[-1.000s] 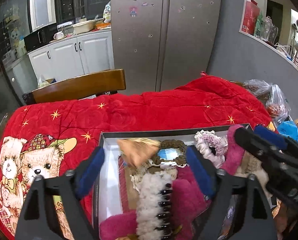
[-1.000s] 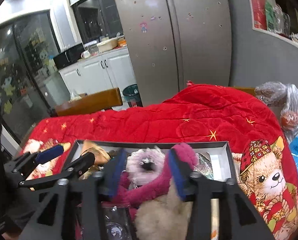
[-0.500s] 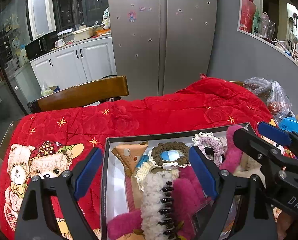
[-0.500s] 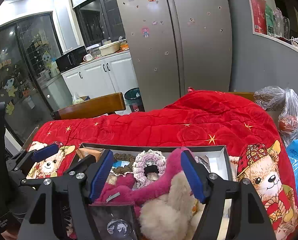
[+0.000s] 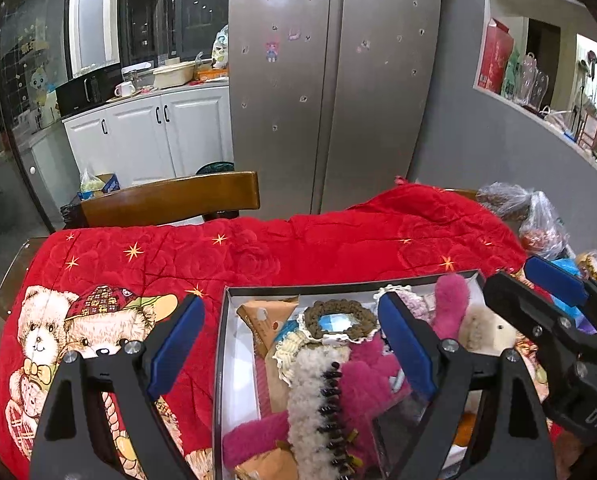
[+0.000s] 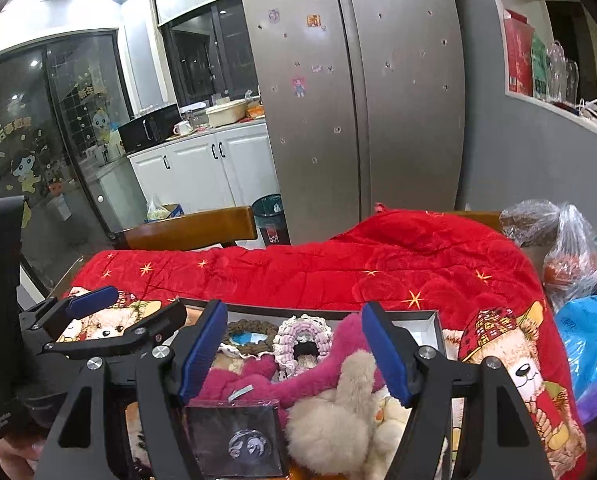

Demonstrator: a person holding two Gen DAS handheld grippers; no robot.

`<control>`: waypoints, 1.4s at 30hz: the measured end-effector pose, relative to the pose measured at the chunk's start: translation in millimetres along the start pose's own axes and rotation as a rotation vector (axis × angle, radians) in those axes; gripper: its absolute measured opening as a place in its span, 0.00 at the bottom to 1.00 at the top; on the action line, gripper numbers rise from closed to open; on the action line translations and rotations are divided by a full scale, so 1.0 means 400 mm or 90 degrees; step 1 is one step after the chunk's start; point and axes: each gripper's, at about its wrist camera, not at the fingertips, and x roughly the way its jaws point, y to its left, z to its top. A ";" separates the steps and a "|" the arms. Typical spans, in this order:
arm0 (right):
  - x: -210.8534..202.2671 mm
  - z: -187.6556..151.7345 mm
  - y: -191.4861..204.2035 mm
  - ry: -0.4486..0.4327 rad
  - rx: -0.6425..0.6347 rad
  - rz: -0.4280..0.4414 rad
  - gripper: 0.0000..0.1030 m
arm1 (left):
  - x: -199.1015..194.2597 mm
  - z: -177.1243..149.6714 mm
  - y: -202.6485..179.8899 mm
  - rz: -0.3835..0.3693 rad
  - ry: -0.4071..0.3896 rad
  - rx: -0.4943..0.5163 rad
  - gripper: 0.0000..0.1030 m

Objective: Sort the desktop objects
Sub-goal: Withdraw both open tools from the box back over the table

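A shallow white box with a dark rim lies on the red quilt, full of hair accessories and plush items. It holds a brown crochet scrunchie, a pink scrunchie, a fluffy white hair claw, magenta plush and beige plush. My left gripper is open and empty above the box's left part. My right gripper is open and empty above the box's middle. Each gripper shows in the other's view.
The red quilt with bear prints covers the table. A wooden chair back stands behind it. Plastic bags and a blue bag sit at the right edge. A fridge and cabinets stand farther back.
Both grippers have risen and pulled back from the box. The right gripper's jaws have opened wider. The tan packet at the left gripper now lies in the box.
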 end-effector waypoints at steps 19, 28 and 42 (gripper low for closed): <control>-0.553 -0.091 0.100 -0.111 -0.026 -0.053 0.79 | -0.647 -0.232 0.015 -0.026 -0.139 0.002 0.99; -0.762 -0.386 0.170 -0.134 -0.020 -0.054 0.82 | -0.797 -0.580 0.045 -0.005 -0.118 0.002 0.99; -0.836 -0.580 0.089 -0.104 0.026 -0.087 0.82 | -0.764 -0.710 0.018 -0.058 -0.079 -0.011 0.99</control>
